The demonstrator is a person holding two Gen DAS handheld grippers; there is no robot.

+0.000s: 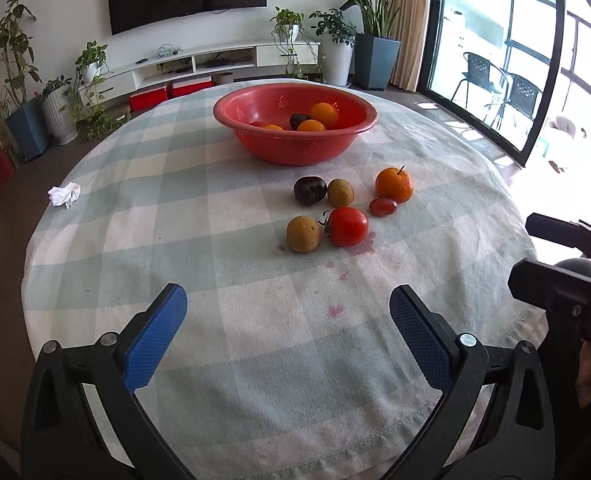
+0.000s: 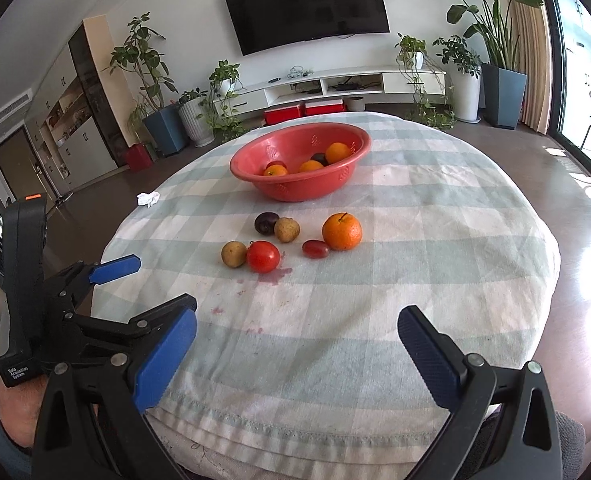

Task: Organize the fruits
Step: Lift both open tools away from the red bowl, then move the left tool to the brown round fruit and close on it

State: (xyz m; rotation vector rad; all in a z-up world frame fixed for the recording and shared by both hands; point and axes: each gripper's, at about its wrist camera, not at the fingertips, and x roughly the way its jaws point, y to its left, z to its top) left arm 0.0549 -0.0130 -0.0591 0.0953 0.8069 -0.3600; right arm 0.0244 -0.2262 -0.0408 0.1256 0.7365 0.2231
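Holding 3 oranges point(image 1: 324, 115) (red bowl point(image 1: 295, 148))

**Readable text: one small label**

The only lettering that shows stands on the left gripper point(image 2: 115, 266), seen from the right wrist camera. Low on its black handle, near the bottom left of the view, small white print runs in three short lines and appears to read "Data Acquisition System"; the letters are tiny and tilted, so the reading is not certain. An orange mark sits at the top of the same handle, but no characters can be made out on it. The television point(image 2: 307, 4) on the wall is dark and shows no legible brand, and the left wrist view holds no readable text
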